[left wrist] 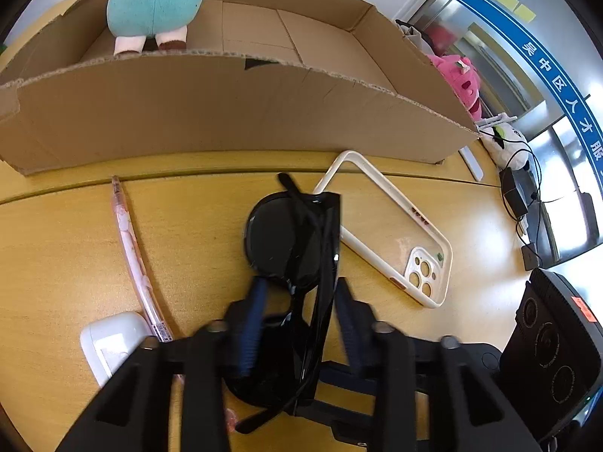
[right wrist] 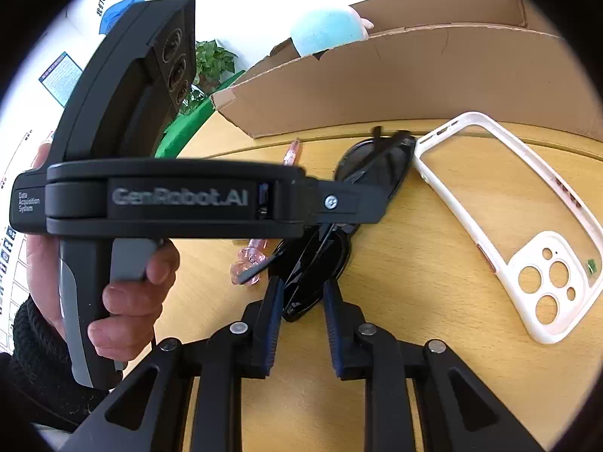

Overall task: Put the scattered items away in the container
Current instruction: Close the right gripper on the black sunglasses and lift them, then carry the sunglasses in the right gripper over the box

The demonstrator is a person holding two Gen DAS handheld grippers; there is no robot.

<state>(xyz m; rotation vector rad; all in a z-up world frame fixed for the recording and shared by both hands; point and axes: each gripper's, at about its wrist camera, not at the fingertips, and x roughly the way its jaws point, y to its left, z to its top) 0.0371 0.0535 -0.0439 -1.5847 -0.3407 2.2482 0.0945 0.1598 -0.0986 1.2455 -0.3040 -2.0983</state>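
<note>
Sunglasses (left wrist: 290, 248), folded and black, sit between my left gripper (left wrist: 297, 301) fingers, which look closed on them; contact is hard to confirm. My right gripper (right wrist: 301, 297) flanks their lower end, slightly apart. Phone case (left wrist: 392, 226) lies beside; cardboard box (left wrist: 226, 109) stands beyond.

An office — glass partition (left wrist: 527, 56) with lettering, wall posters (right wrist: 60, 71).

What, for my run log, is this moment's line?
left gripper, right gripper: astride sunglasses, closure unclear | box: holds teal plush | sunglasses: outside box
</note>
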